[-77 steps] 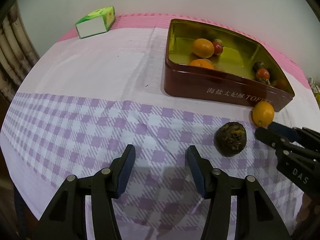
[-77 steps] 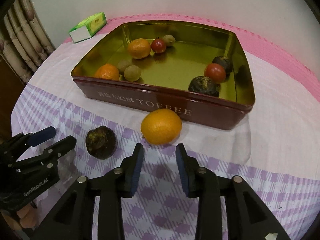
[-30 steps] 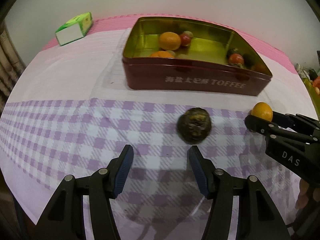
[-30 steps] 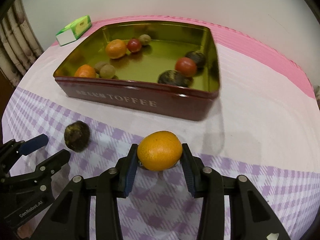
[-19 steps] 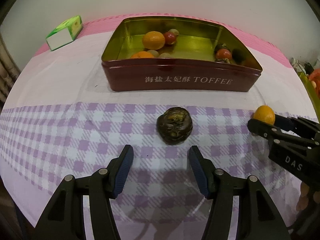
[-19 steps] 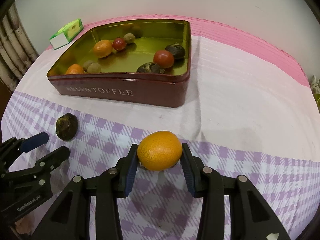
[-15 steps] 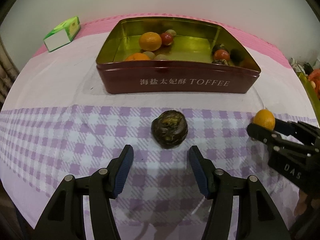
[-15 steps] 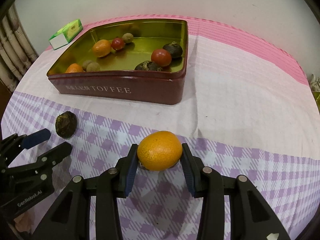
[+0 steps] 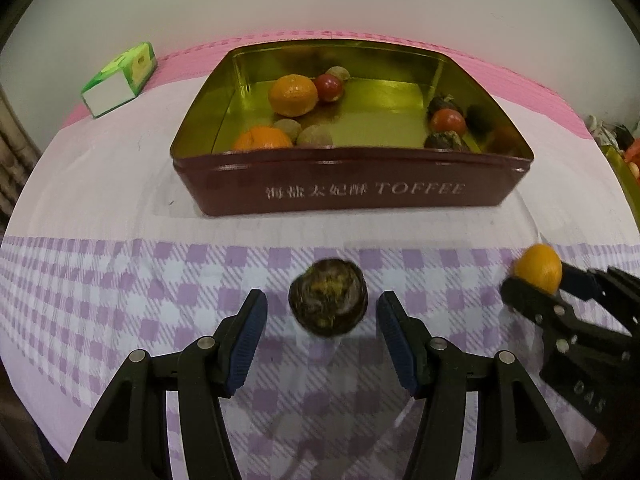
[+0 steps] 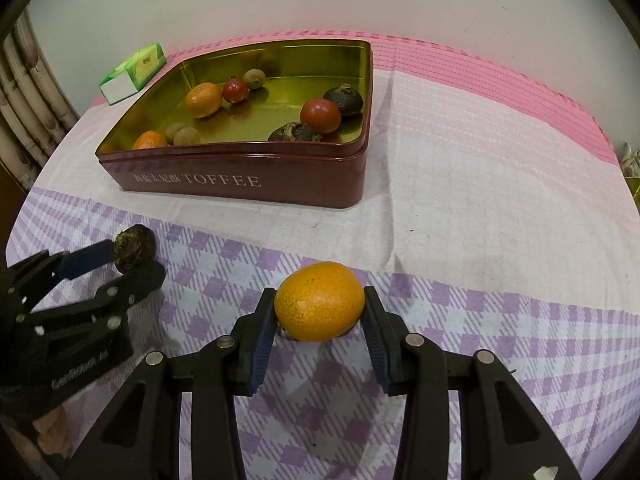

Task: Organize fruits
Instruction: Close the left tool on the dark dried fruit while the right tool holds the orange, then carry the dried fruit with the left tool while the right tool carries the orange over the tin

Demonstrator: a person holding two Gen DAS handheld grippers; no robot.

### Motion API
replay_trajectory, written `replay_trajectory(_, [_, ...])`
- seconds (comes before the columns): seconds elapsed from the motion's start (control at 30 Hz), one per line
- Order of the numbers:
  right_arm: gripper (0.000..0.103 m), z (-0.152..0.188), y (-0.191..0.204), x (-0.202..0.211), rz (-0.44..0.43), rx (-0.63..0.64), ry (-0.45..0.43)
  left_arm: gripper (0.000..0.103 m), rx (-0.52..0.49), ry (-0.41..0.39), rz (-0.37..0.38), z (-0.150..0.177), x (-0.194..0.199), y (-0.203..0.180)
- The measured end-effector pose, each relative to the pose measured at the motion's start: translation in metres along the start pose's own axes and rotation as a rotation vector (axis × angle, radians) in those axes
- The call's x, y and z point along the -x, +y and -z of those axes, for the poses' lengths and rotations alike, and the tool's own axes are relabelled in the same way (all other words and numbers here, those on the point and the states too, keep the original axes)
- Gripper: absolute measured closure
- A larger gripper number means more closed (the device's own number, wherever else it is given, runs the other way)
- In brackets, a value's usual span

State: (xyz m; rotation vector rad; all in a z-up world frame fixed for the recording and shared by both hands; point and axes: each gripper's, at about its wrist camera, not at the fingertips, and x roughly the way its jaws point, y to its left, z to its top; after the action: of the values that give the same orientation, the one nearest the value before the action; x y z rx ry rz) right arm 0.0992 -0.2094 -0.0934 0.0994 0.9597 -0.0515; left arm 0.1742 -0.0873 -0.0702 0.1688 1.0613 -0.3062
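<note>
Right tool (image 10: 320,320) clamped on orange (image 10: 319,301), just above checked worktop (image 10: 480,220). Left tool (image 9: 320,320) fingers apart, straddling dark fruit (image 9: 328,303) on worktop, not touching. Tin (image 9: 360,192) beyond, holding fruits.

The near wall of the red tin (image 9: 352,190) carries pale lettering: Chinese characters, then "TOFFEE". The right gripper (image 9: 532,284) body shows "DAS".

Tin (image 9: 352,192) near wall: hides the lower parts of fruit behind it
Right-edge clutter (image 9: 624,148): cut off — too small to tell
Curtain (image 10: 24,92): cropped at left
</note>
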Motion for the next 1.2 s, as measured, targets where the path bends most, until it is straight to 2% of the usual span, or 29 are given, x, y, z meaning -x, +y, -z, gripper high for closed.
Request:
replay_trajectory(0.23, [0.064, 0.000, 0.000, 0.000, 0.000, -0.001, 0.000, 0.046, 0.005, -0.001, 0.000, -0.011, -0.007, 0.003])
replay_trajectory(0.37, [0.064, 0.000, 0.000, 0.001, 0.001, -0.001, -0.001, 0.056, -0.001, -0.010, 0.004, -0.014, -0.010, 0.004])
replay_trajectory(0.53, [0.064, 0.000, 0.000, 0.001, 0.001, -0.001, 0.000, 0.063, -0.013, -0.019, 0.009, -0.013, -0.008, 0.003])
replay_trajectory(1.2, [0.063, -0.002, 0.005, -0.002, 0.027, 0.010, 0.001, 0.064, -0.005, -0.029, -0.007, 0.009, 0.010, 0.007])
